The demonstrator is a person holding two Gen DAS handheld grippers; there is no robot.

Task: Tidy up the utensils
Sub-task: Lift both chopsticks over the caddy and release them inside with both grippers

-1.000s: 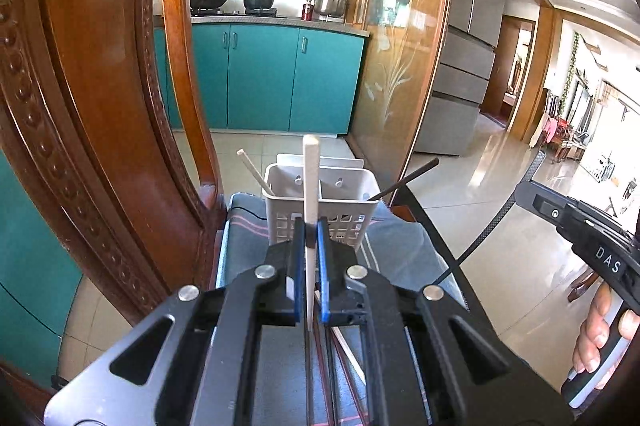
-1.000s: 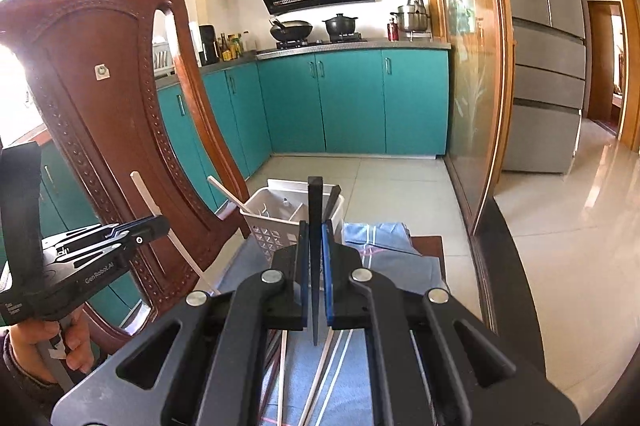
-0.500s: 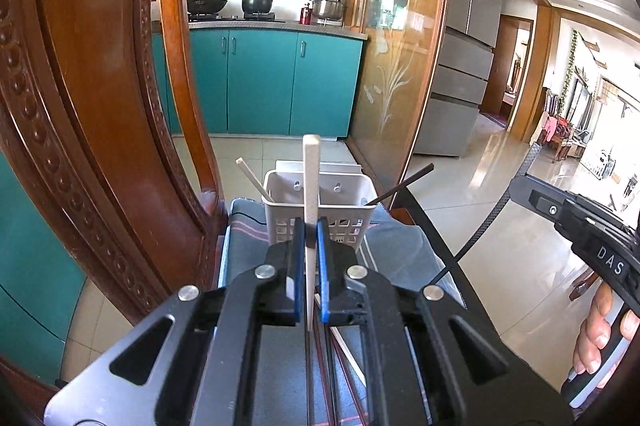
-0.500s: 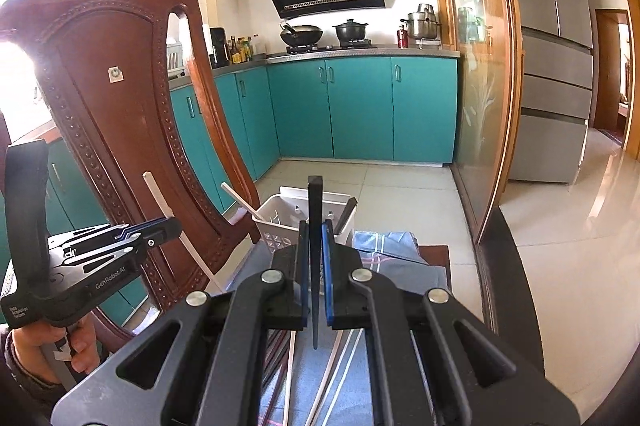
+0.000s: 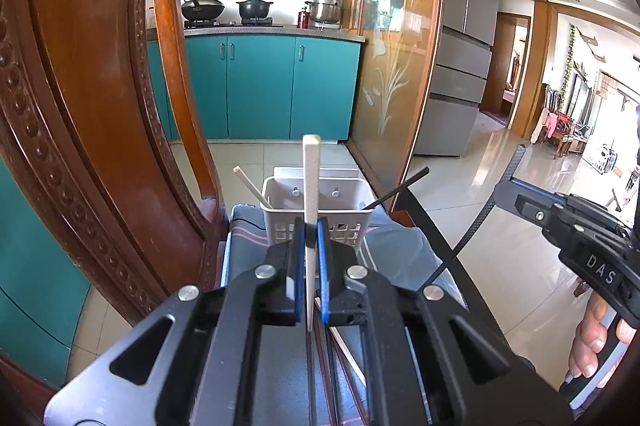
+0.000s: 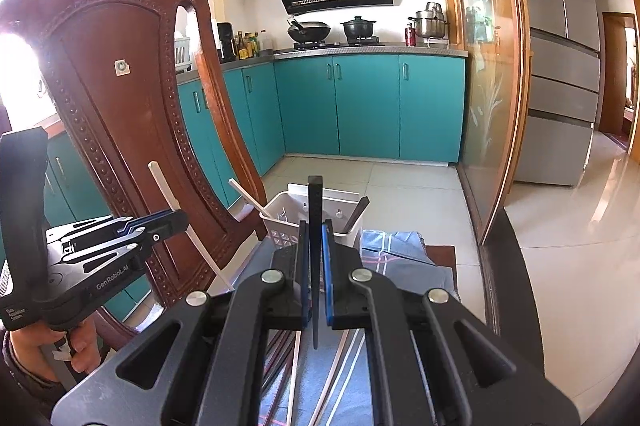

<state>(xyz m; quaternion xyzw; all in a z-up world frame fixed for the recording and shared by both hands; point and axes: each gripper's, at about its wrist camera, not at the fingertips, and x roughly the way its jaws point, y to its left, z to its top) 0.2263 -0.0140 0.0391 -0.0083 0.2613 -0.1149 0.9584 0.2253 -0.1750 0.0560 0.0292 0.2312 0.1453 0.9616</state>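
Note:
My left gripper [image 5: 311, 238] is shut on a white chopstick [image 5: 310, 178] that stands upright in front of the white utensil basket [image 5: 318, 214]. My right gripper [image 6: 315, 238] is shut on a black chopstick [image 6: 315, 210], also upright before the basket [image 6: 316, 214]. The basket holds a white chopstick [image 5: 252, 186] leaning left and a black one [image 5: 400, 186] leaning right. The right gripper shows in the left wrist view [image 5: 580, 242], and the left gripper in the right wrist view [image 6: 120, 238]. Several loose chopsticks [image 6: 340, 366] lie on the cloth below.
A carved wooden chair back [image 5: 80, 146] rises close on the left. A blue-grey striped cloth [image 6: 400, 258] covers the table [image 6: 492, 266] under the basket. Teal kitchen cabinets [image 5: 260, 86], a glass partition [image 5: 392, 66] and a fridge [image 5: 460, 46] stand beyond.
Both grippers have risen a little with their chopsticks held; the basket sits lower and slightly farther in both views.

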